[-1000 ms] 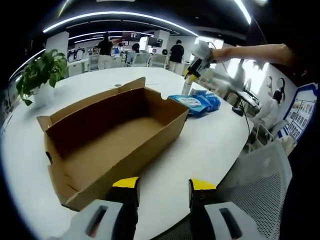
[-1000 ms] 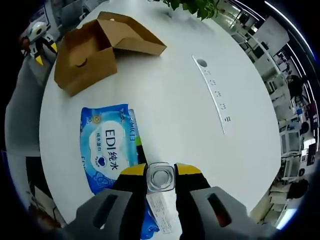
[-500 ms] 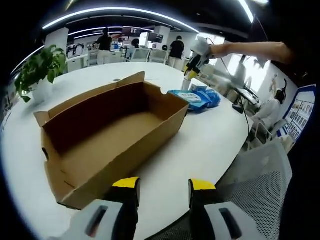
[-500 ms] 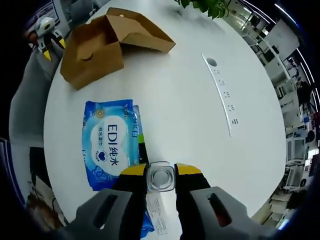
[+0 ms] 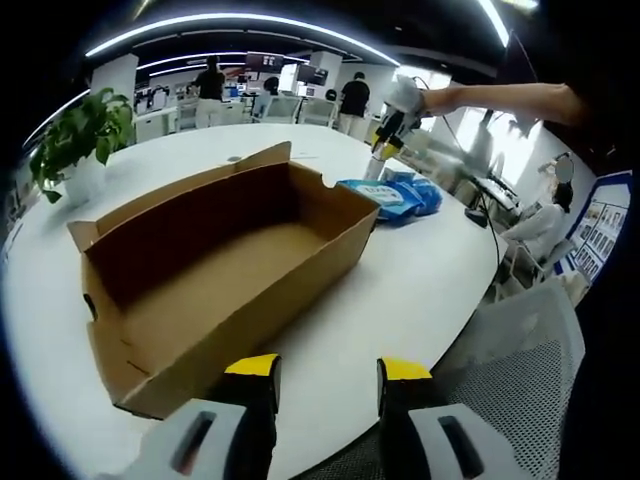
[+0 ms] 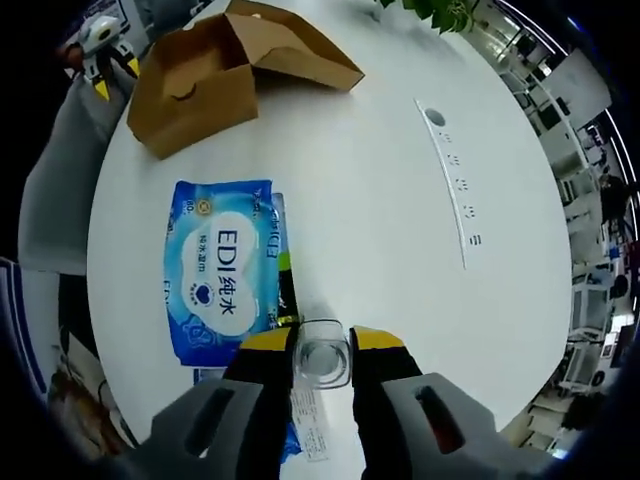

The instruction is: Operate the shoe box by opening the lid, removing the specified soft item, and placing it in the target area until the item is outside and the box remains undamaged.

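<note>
Right gripper view shows the right gripper (image 6: 321,341) clamped on a clear bottle (image 6: 322,360) over the table (image 6: 400,230), beside the blue wipes pack (image 6: 222,270), already outside the shoe box (image 6: 200,85). The box (image 5: 215,275) sits open, empty and intact; the left gripper (image 5: 328,368) hangs with jaws apart, holding nothing. Only the bottle's set-down seems left.

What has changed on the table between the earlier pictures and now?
Nothing on the table moved; only the cameras shifted. The right gripper still clamps the clear bottle beside the blue wipes pack. The left gripper stays open before the empty cardboard box.
</note>
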A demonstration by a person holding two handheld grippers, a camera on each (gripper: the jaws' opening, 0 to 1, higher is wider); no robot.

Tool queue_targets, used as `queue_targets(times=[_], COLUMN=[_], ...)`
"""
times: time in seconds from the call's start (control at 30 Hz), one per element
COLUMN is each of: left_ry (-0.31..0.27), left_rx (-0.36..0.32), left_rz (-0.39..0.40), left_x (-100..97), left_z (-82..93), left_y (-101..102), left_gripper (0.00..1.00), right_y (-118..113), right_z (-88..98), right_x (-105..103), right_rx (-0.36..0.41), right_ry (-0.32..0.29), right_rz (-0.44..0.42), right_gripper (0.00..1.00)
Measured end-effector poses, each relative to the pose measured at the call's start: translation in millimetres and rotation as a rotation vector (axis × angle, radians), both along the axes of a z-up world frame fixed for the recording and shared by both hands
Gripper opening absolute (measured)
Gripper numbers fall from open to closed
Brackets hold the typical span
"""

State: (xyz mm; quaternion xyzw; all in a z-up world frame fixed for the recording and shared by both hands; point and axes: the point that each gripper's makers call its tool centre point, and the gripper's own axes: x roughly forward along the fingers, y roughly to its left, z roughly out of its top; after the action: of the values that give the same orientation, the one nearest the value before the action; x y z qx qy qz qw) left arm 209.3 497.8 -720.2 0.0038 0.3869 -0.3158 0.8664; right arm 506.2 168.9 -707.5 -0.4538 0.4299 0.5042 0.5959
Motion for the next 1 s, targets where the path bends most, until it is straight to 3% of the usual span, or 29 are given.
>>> queue_targets(times=[0.3,0.67,1.0], left_ry=[-0.009,-0.029,-0.075], left_rx=[-0.005,-0.025,-0.059], left_rz=[0.011,0.026,0.080], left_x=[1.7,5.8,14.0], left_z=[1.7,6.4,22.7], left_y=[1.4,2.8,14.3], left_gripper=[0.39,0.39,0.39], right_y=[-6.8,-17.2,-29.4], right_z=[0.8,18.4,35.1], right_x=[-0.2,9.6,-10.2], right_rx=[-0.034,-0.052,-0.045], right_ry=[-0.017,-0.112,-0.140], right_rz=[0.002,-0.035,-0.076], right_gripper=[0.25,0.28,0.31])
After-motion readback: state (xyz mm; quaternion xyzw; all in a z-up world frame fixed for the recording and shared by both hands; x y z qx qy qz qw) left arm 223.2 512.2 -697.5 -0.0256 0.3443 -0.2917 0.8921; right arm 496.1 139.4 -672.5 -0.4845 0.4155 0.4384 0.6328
